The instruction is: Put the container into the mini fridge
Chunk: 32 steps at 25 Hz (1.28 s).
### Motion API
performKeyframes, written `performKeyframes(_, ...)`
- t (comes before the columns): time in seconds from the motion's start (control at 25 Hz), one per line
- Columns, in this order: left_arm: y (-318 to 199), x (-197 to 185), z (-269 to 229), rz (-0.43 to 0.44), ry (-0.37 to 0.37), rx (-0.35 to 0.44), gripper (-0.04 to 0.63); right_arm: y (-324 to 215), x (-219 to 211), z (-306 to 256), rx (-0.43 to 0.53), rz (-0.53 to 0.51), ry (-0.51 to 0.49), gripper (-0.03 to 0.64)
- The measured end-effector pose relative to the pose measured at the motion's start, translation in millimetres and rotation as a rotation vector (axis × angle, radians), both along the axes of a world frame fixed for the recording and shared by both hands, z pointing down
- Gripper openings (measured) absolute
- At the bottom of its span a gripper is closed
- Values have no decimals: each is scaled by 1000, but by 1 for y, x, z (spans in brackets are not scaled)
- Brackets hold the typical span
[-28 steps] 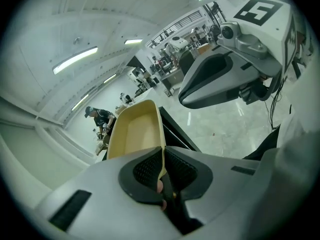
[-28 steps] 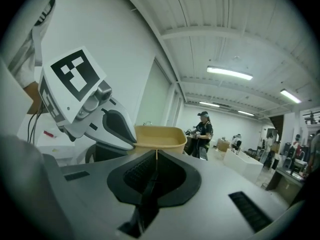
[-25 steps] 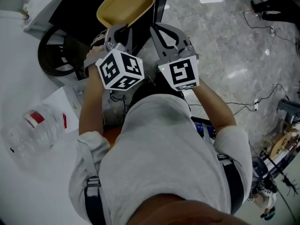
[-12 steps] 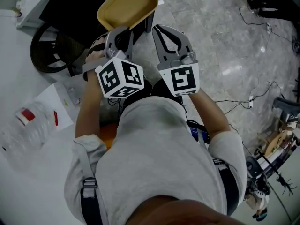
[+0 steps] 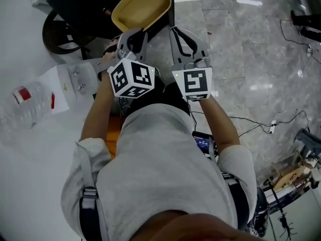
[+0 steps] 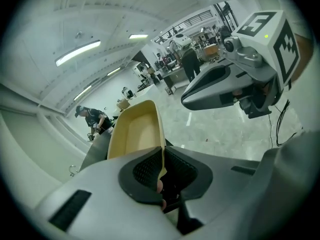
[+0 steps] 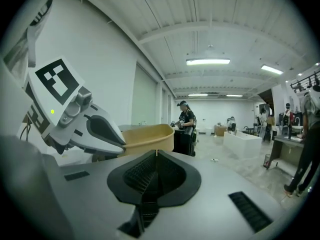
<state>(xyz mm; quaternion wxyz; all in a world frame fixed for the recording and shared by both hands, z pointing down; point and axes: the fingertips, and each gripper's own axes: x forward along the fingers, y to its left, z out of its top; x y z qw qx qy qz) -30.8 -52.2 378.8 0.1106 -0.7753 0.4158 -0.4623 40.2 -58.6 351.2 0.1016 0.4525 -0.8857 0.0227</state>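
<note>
A shallow yellow container (image 5: 142, 6) hangs tilted in front of me, above a black cabinet-like body (image 5: 85, 1). My left gripper (image 5: 131, 34) is shut on the container's near rim; in the left gripper view the thin yellow rim (image 6: 161, 156) is pinched between the dark pads. The container's hollow (image 6: 134, 131) faces up and away. Close on the right, my right gripper (image 5: 185, 34) hangs beside it with its jaws shut and nothing between them. In the right gripper view the closed tips (image 7: 156, 154) sit just short of the container (image 7: 147, 136).
A white table (image 5: 30, 149) at the left carries a clear plastic bottle (image 5: 20, 104) and a paper sheet (image 5: 62, 87). A black ring (image 5: 62, 34) lies by the table's edge. Cables (image 5: 261, 124) run over the grey marble floor (image 5: 241, 49). People stand far off in the room.
The head view has swung, so the table things have slid left and up. Both grippers and the yellow container keep the same pose to each other, and the left grip holds.
</note>
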Motion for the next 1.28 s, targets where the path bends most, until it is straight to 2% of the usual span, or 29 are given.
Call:
performKeyframes(0.12,6,8,14,-31,-7,-9,28,4,5,6,6,-24,-37,40)
performKeyframes(0.32,8,13,43,-81,-2,-3,28,10,3,31,32,-77,-34,40)
performKeyframes(0.52,1,17,80,-80,17,-50,28,1,13,69,-21,-8,-96,40)
performKeyframes(0.68,-14,14,116,-80,19,-79,28,-11,21,100,-82,49,-109,40)
performKeyframes(0.92,-27,-7,139,-122,57,-93,29,-27,3,126,-145,55,-93,40)
performKeyframes(1.08,-39,-19,160,-165,77,-116,28,-42,-9,128,-171,28,-88,40)
performKeyframes(1.28,-58,-43,201,-200,82,-133,29,-54,-35,153,-217,-9,-35,40)
